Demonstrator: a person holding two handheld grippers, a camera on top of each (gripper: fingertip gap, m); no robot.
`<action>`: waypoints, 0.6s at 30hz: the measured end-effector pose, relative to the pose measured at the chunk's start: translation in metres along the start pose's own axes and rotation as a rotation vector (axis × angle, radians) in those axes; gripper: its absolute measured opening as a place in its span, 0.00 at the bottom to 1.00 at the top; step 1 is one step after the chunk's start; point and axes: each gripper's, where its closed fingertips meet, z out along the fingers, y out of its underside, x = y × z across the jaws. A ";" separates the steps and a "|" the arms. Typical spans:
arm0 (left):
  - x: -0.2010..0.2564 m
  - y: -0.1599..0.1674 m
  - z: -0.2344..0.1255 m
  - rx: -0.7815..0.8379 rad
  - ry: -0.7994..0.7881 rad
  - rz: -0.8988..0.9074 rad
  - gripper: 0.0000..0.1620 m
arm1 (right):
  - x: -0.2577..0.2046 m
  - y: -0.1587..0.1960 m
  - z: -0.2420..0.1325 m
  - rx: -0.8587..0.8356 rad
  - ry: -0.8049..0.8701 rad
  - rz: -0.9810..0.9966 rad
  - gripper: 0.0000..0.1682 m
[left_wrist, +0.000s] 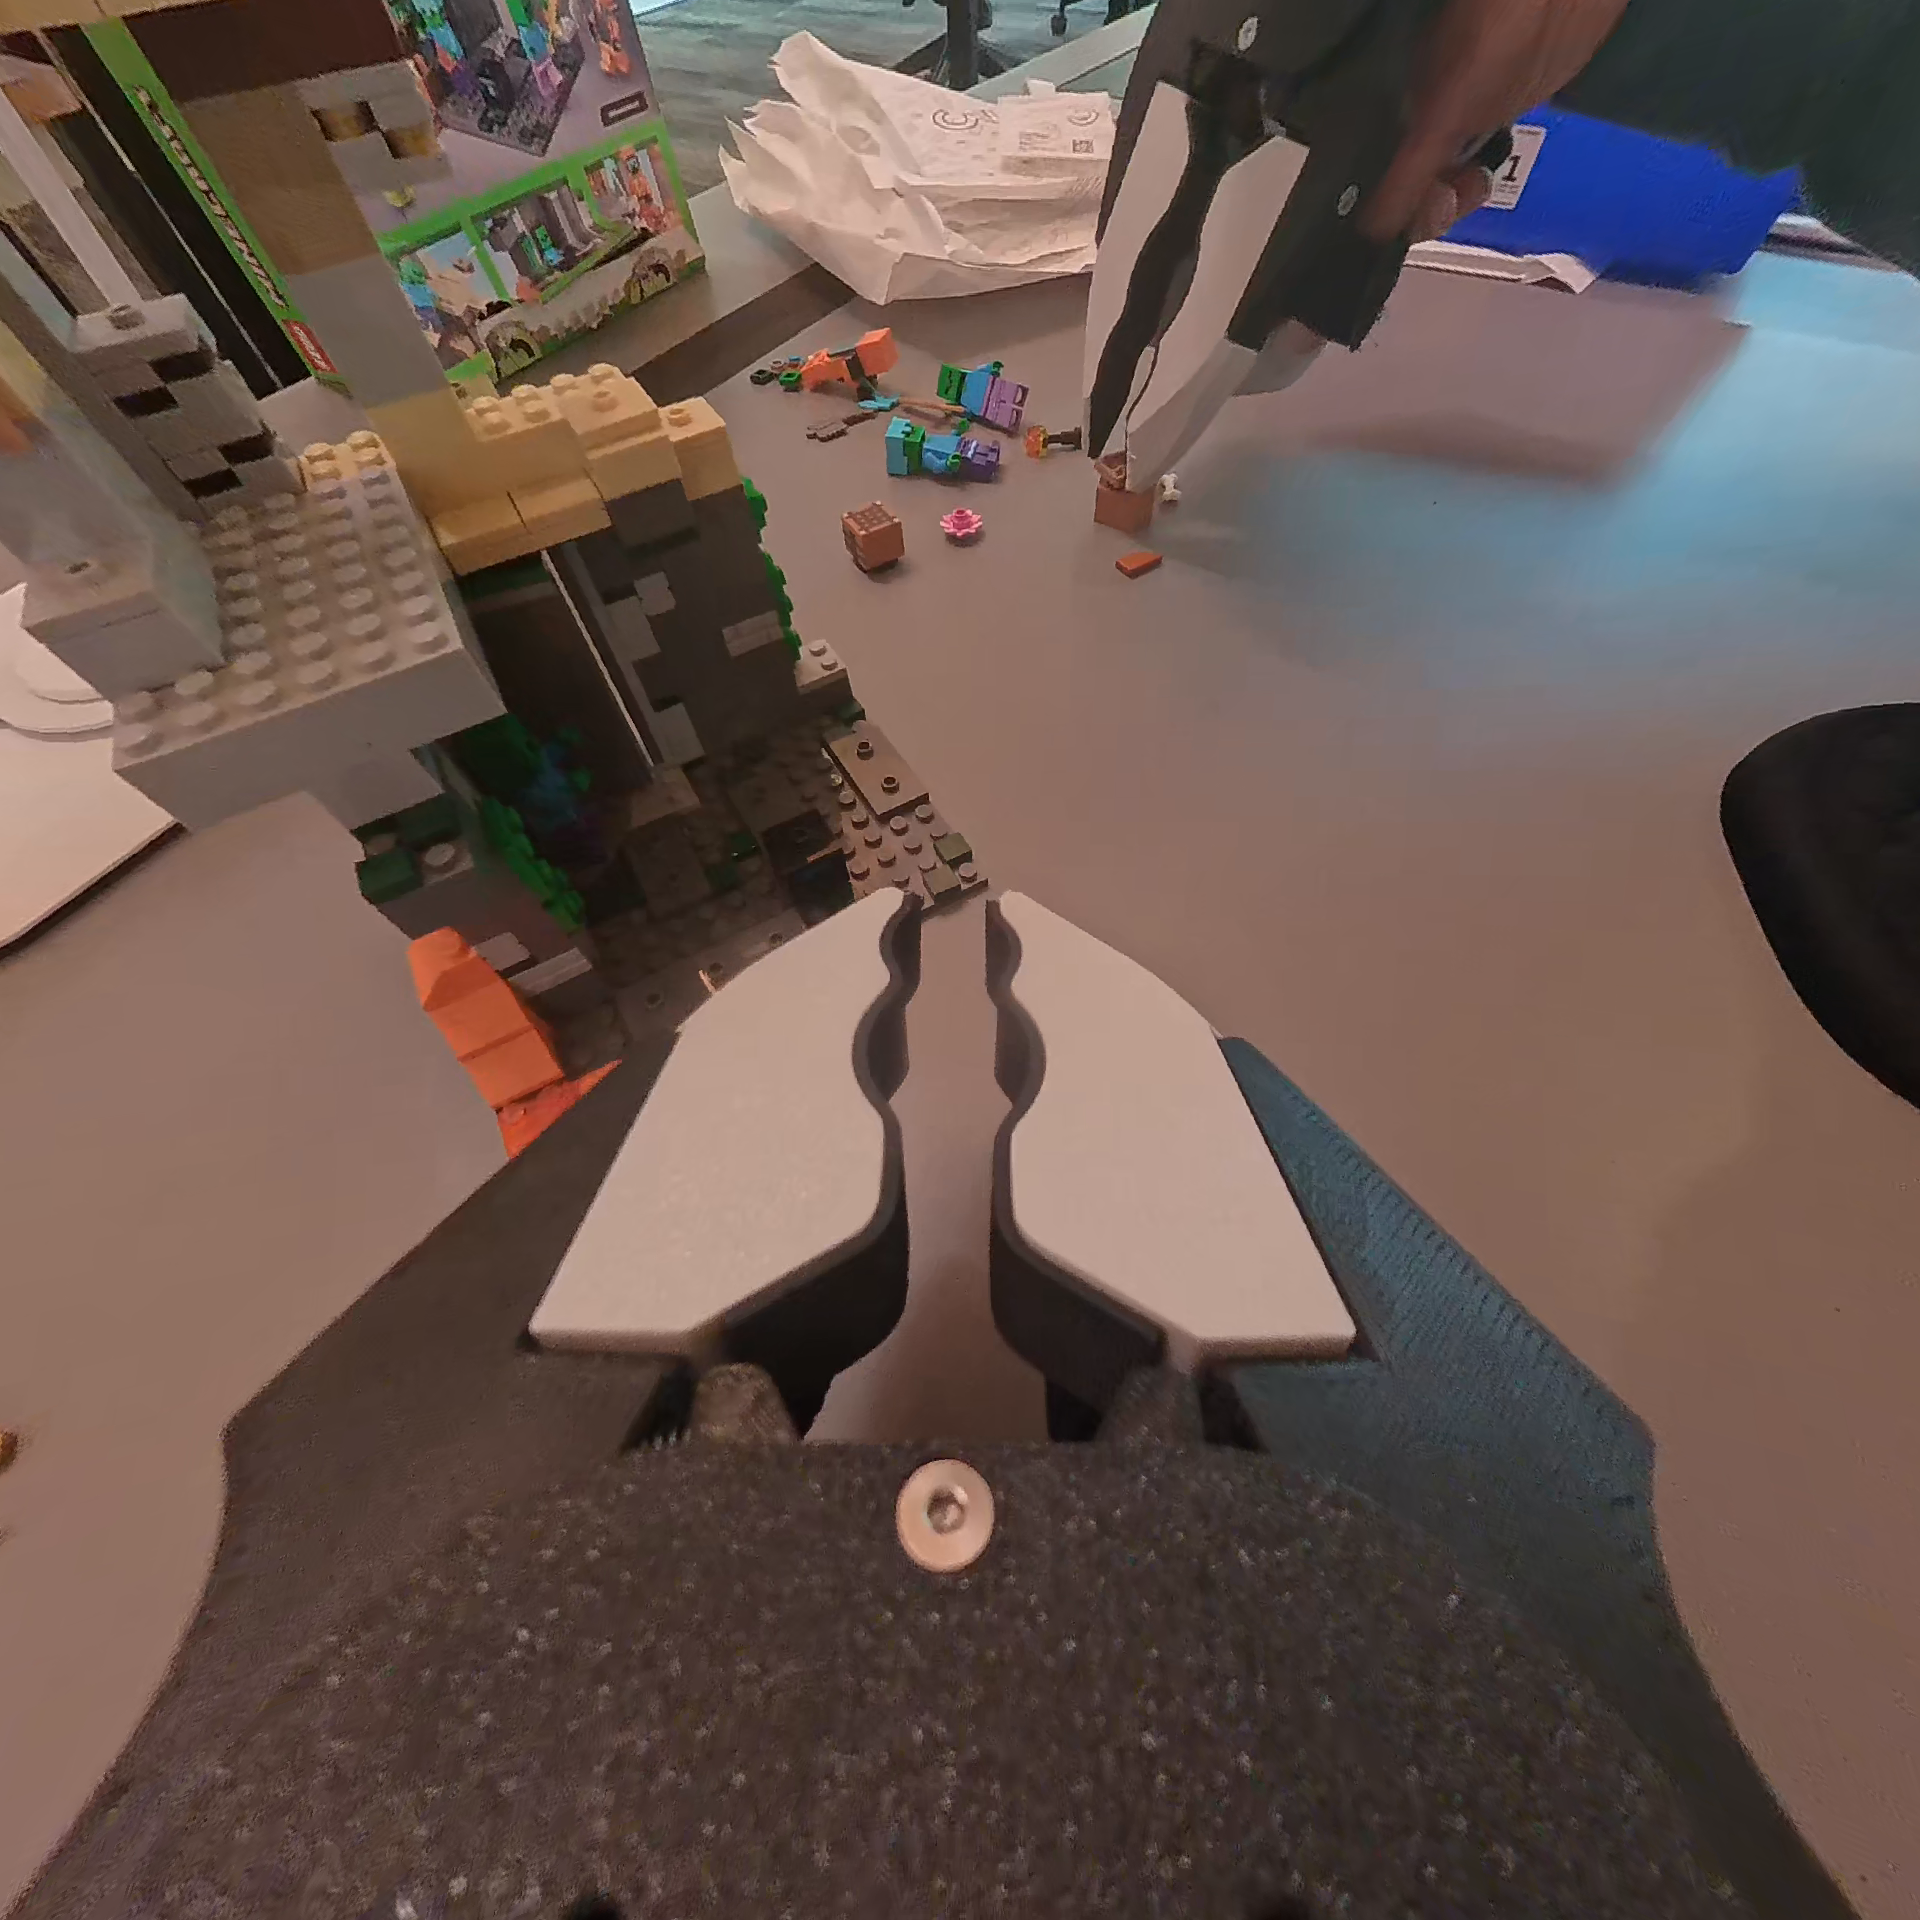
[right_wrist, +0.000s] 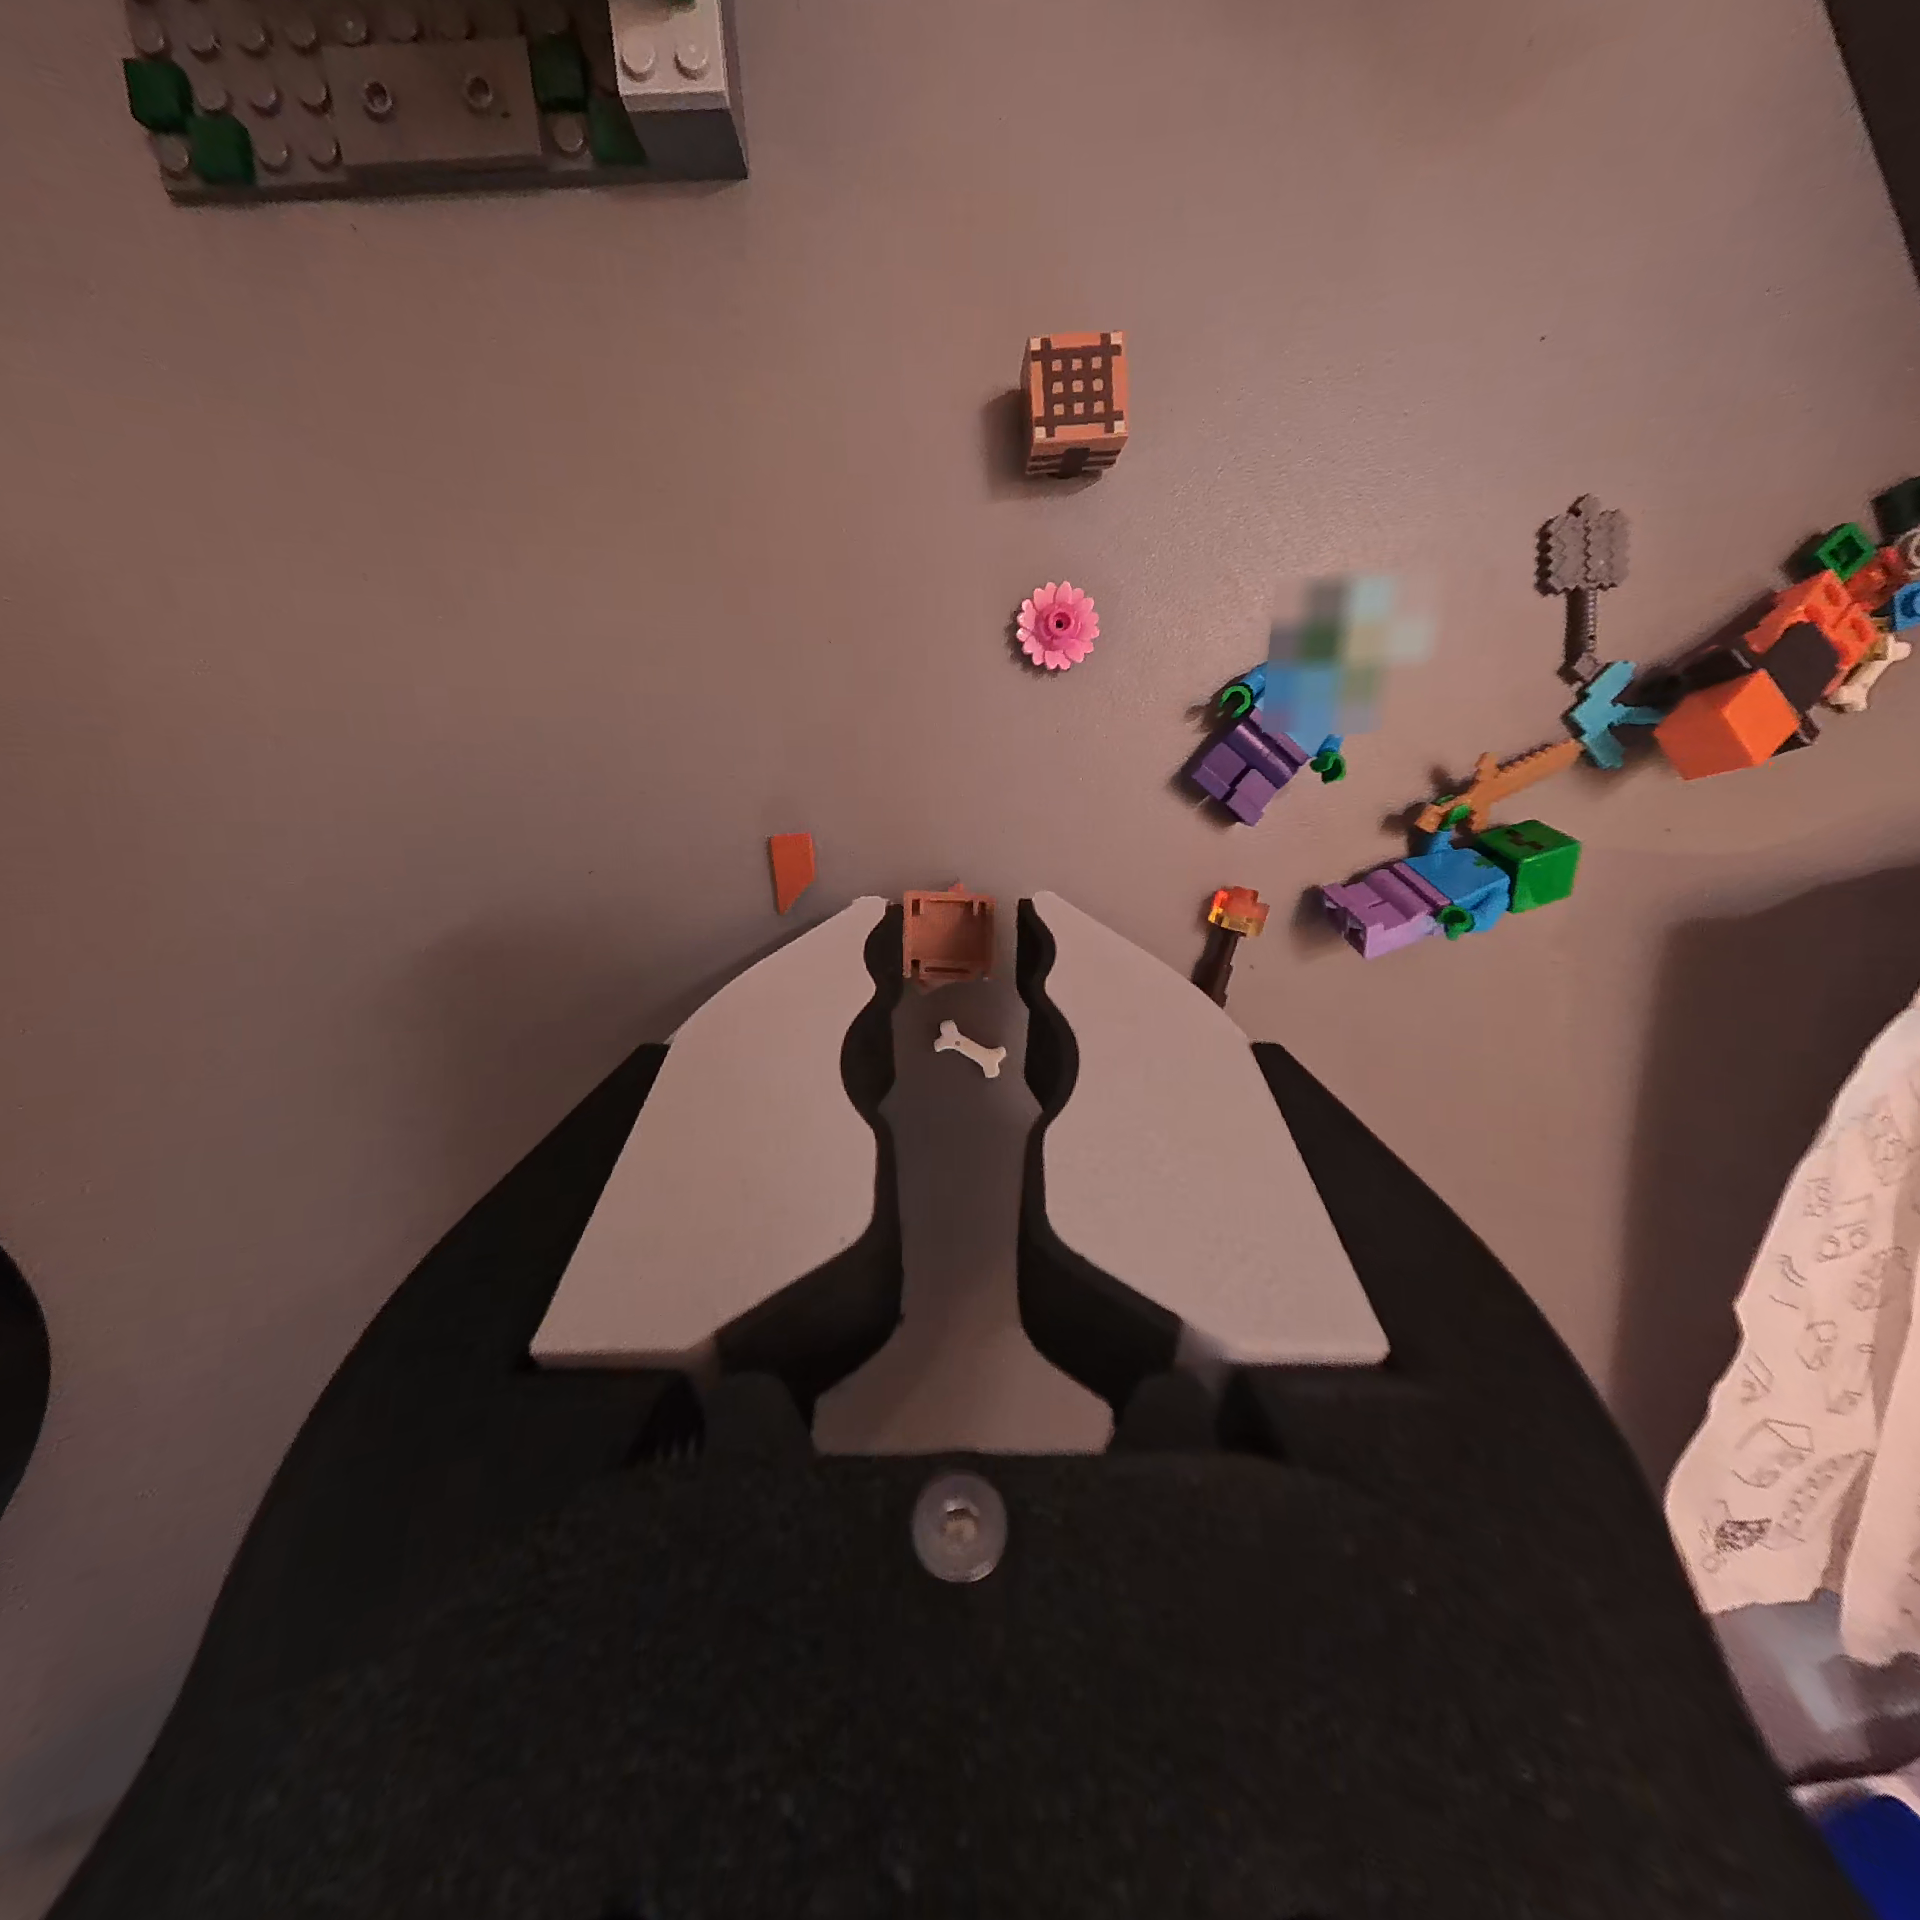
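Note:
My right gripper (right_wrist: 951, 914) points down at the grey table, its jaws open to either side of a small brown box-shaped brick (right_wrist: 948, 935). The left finger is at the brick's edge and a thin gap shows on the right. A tiny white bone piece (right_wrist: 969, 1049) lies between the fingers behind the brick. The left wrist view shows this gripper (left_wrist: 1117, 468) held by a hand, tips down over the brown brick (left_wrist: 1122, 507). My left gripper (left_wrist: 951, 914) is empty, jaws slightly apart, hovering by the corner of a large brick build (left_wrist: 623, 644).
Loose pieces lie near the right gripper: an orange tile (right_wrist: 792, 868), a pink flower (right_wrist: 1058, 623), a brown grid-topped cube (right_wrist: 1075, 405), a torch (right_wrist: 1231, 925) and two blue-purple figures (right_wrist: 1434, 894). Crumpled white paper bags (left_wrist: 914, 177) and a toy box (left_wrist: 540, 208) stand behind. Tip to tip, the grippers are about 25 cm apart. My right gripper's tips are some 4 cm from the torch (right_wrist: 1231, 925). It turns up in the left wrist view (left_wrist: 1043, 438) as well.

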 end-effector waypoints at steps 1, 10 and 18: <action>0.000 0.000 0.000 0.000 0.000 0.001 0.07 | 0.000 0.000 -0.001 0.004 0.001 0.001 0.12; 0.001 0.000 0.000 -0.001 0.002 0.001 0.07 | 0.001 -0.002 -0.012 0.046 0.035 0.006 0.14; 0.002 -0.001 0.000 0.002 0.003 0.004 0.07 | 0.005 -0.010 -0.021 0.135 0.079 0.045 0.15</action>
